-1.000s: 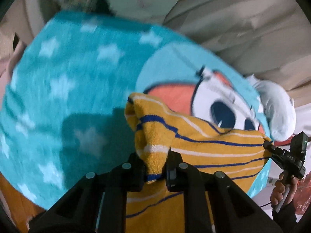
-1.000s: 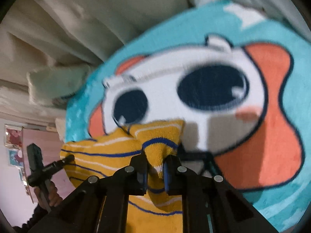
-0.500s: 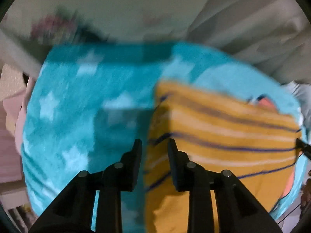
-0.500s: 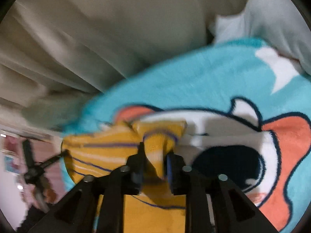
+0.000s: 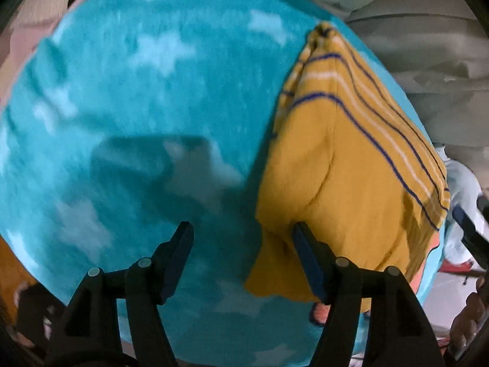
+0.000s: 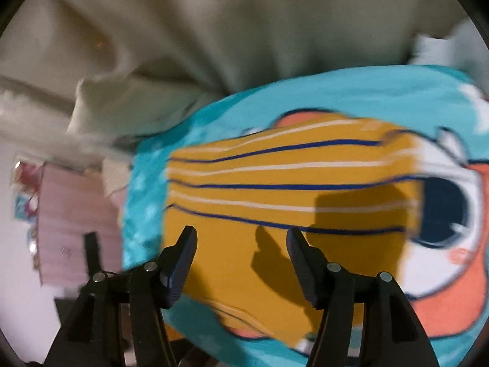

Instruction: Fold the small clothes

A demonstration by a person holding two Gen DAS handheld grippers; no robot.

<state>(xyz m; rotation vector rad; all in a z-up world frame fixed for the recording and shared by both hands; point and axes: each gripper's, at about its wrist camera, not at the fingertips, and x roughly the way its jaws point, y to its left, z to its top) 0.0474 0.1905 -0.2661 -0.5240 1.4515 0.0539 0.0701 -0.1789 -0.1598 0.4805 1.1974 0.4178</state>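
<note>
A: What has changed since a second ago?

B: Both grippers were pinching the yellow cloth [image 5: 351, 168]. Now they have let go. The left gripper [image 5: 241, 257] is wide open and holds nothing. The right gripper [image 6: 241, 257] is wide open too, and empty.

A: Where is the cloth now?

B: It lies flat on the blue blanket [image 5: 137, 107]. From the left jaws it is off to the right side; the right finger just covers its near corner. From the right jaws it is straight ahead and under them.

A: Which way does it run?

B: In the right view its stripes and long side go across, from the left jaw's side to the right jaw's side. In the left view it stretches away ahead.

A: Which gripper is nearer?

B: The right one, I think. It hangs right above the cloth, and its shadow falls on it. The left one hangs mostly above bare blanket, pointing down.
</note>
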